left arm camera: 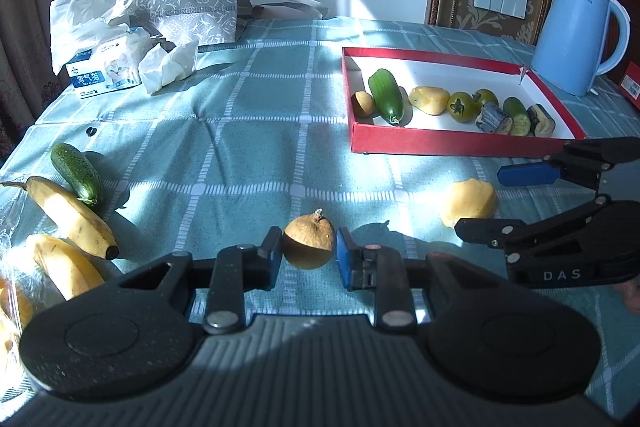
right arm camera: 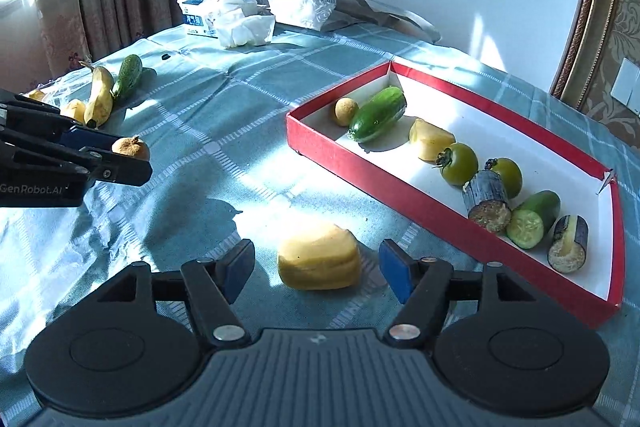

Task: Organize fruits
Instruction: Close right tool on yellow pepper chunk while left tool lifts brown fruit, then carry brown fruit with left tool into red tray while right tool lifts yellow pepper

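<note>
The table (left arm camera: 248, 99), covered in a teal checked cloth, carries the whole job, and the shallow red cardboard tray with a white floor (right arm camera: 400, 183) sits toward its right side. A row already lies in that tray: a small round tan fruit, a whole green cucumber (right arm camera: 378, 119), a pale yellow peeled chunk, two green tomatoes, two dark-skinned cut stubs and a halved cucumber piece. That part looks done.

Still out on the cloth near the left edge lie two yellow bananas (left arm camera: 72, 215) and a small dark green cucumber (left arm camera: 76, 175), touching each other, untouched so far.

Closer in, a pale yellow peeled fruit chunk (right arm camera: 318, 259) rests on the table between the fingers of the right gripper (right arm camera: 318, 269), whose jaws stand apart with clear gaps on both sides, holding nothing.

The left gripper (left arm camera: 309, 251) is clamped on a small round brown fruit with a dried stem (left arm camera: 309, 245), both blue pads pressing its sides.

By my reading the task is past halfway: two pieces are in hand or about to be, three remain by the far edge.
</note>
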`<action>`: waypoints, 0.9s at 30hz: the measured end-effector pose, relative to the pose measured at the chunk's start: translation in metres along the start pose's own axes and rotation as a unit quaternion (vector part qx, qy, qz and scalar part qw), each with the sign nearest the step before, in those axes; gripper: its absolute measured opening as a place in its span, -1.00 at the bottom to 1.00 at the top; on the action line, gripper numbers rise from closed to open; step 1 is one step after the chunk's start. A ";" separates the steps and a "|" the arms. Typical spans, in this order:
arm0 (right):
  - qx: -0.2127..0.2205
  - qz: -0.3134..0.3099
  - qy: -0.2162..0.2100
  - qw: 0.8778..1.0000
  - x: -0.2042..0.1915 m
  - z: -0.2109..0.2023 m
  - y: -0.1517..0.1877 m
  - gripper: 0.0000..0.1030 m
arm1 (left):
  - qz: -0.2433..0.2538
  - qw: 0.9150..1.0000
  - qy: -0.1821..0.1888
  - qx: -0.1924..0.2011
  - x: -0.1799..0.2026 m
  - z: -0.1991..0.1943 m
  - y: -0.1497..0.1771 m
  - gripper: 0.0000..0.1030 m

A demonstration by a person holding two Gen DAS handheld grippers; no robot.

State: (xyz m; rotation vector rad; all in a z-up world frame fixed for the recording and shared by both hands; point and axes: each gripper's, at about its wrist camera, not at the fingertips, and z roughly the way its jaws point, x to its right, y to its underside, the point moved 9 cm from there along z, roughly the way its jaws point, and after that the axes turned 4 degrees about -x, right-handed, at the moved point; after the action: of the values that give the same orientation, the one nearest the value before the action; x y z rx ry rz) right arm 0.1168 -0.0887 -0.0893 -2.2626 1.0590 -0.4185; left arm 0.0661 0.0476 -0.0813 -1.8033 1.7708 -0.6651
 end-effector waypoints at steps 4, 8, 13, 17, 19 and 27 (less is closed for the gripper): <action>-0.007 0.002 -0.007 1.000 -0.001 0.010 0.003 0.32 | -0.007 1.000 0.000 0.001 -0.001 -0.004 0.001 -0.51; -0.009 -0.002 0.000 1.000 -0.001 0.017 0.006 -0.04 | -0.013 1.000 -0.001 0.000 -0.001 -0.005 0.001 -0.51; 0.001 0.001 0.013 1.000 -0.002 0.013 0.008 -0.06 | -0.019 1.000 0.003 -0.006 0.000 -0.004 0.001 -0.51; 0.022 0.026 0.032 0.999 0.011 -0.009 0.005 -0.06 | -0.020 1.000 0.008 -0.005 0.005 -0.002 -0.004 -0.51; 0.026 0.042 0.036 0.998 0.019 -0.022 0.007 -0.06 | -0.020 1.000 0.014 -0.005 0.009 0.000 -0.009 -0.51; 0.015 0.115 0.070 0.991 0.049 -0.063 0.041 -0.06 | 0.007 0.999 0.031 -0.009 0.034 0.007 -0.021 -0.51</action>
State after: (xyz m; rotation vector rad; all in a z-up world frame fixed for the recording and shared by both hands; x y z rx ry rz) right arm 0.0922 -0.1716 -0.0655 -2.0786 1.3588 -0.4967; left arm 0.0875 0.0139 -0.0730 -1.7984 1.8347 -0.7079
